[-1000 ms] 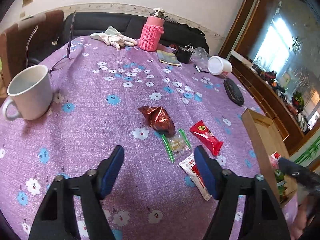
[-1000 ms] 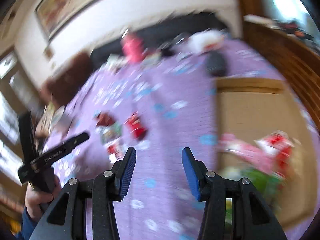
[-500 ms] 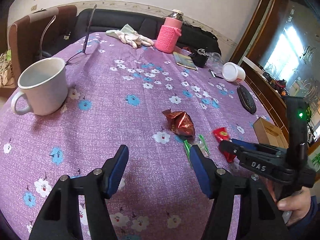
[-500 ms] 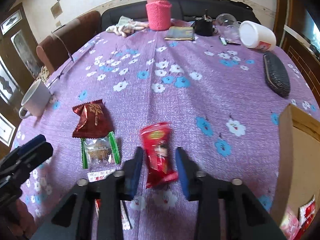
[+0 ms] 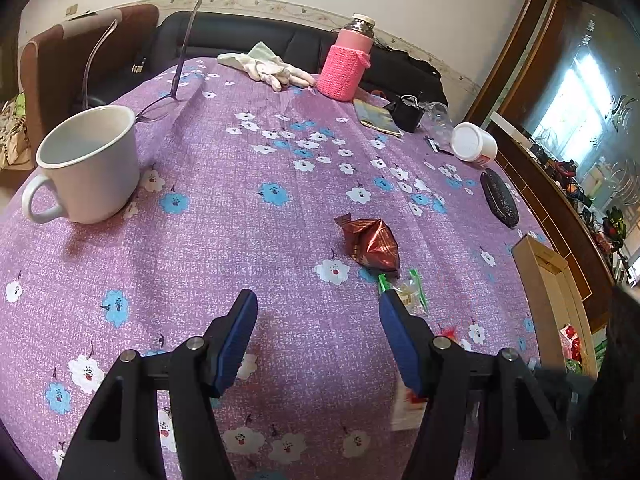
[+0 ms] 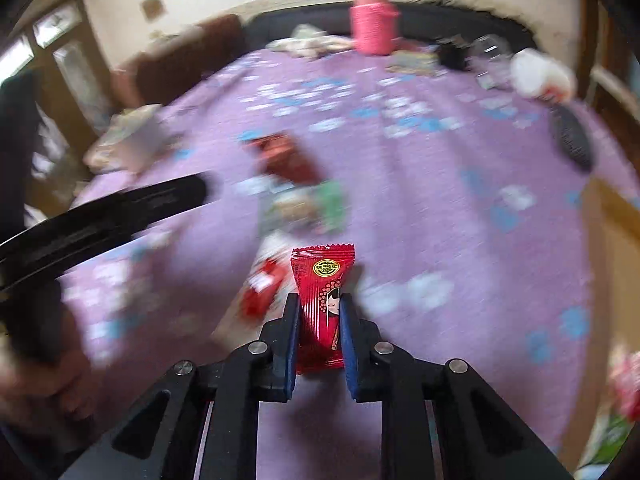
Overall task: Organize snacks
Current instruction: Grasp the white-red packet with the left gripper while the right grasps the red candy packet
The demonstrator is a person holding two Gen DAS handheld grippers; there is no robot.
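My right gripper (image 6: 320, 300) is shut on a red snack packet (image 6: 322, 268), which stands upright between the blue pads above the purple flowered cloth (image 6: 420, 208). My left gripper (image 5: 316, 308) hangs open over the cloth with nothing between its fingers; the right wrist view shows it as a black bar (image 6: 120, 208). Just beyond its right finger lie a dark red-brown packet (image 5: 372, 246) and a clear packet with green ends (image 5: 404, 290). A white and red packet (image 5: 408, 408) is partly hidden behind that finger. The right wrist view is blurred.
An open cardboard box (image 5: 540, 280) with snacks inside sits at the table's right edge. A white mug (image 5: 88, 164) stands at the left. Gloves (image 5: 268, 66), a pink bottle (image 5: 348, 68), a white jar (image 5: 474, 147) and a black case (image 5: 499, 203) lie farther back.
The right jaws came around the red packet on the cloth and closed on it. The right gripper has mostly left the left wrist view. The left gripper has hardly moved.
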